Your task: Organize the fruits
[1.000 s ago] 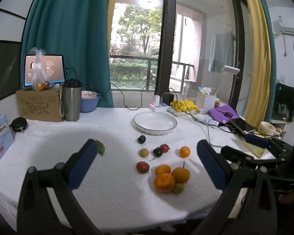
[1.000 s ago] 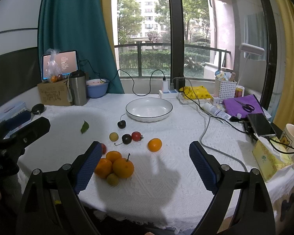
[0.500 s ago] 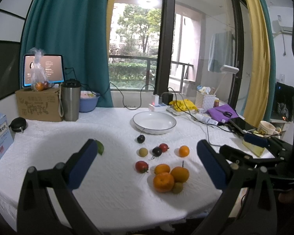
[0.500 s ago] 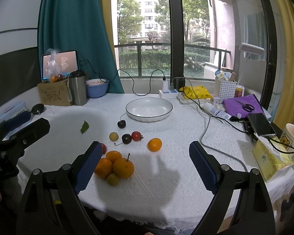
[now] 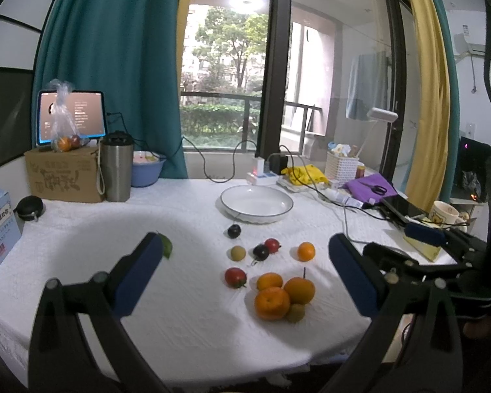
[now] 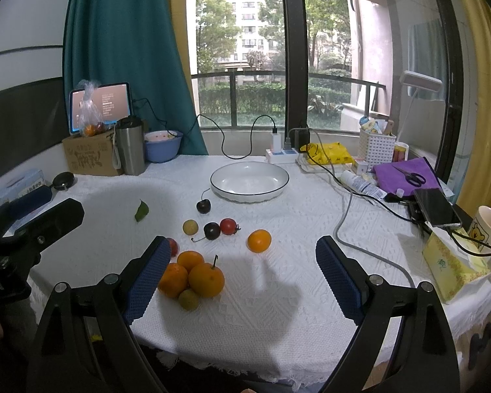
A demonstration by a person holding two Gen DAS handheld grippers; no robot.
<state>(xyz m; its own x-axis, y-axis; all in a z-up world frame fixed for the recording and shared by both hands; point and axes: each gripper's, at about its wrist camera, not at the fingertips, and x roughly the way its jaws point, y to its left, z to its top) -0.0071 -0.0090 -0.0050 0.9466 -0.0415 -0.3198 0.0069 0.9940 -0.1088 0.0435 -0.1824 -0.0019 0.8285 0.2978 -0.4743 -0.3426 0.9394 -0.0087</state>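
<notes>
Several fruits lie on the white tablecloth: a cluster of oranges, a lone small orange, red tomatoes, dark cherries and a yellow-green plum. An empty white plate sits beyond them. My left gripper is open and empty above the near table edge, the fruits between its fingers. My right gripper is open and empty, with the orange cluster by its left finger.
A steel tumbler, cardboard box, blue bowl and tablet stand at the back left. A green leaf lies on the cloth. Cables, power strip, phone, mug and tissue pack crowd the right side.
The left wrist view has shifted slightly, with the fruits sitting a touch higher in it. The right gripper has not moved. Both stay open.
</notes>
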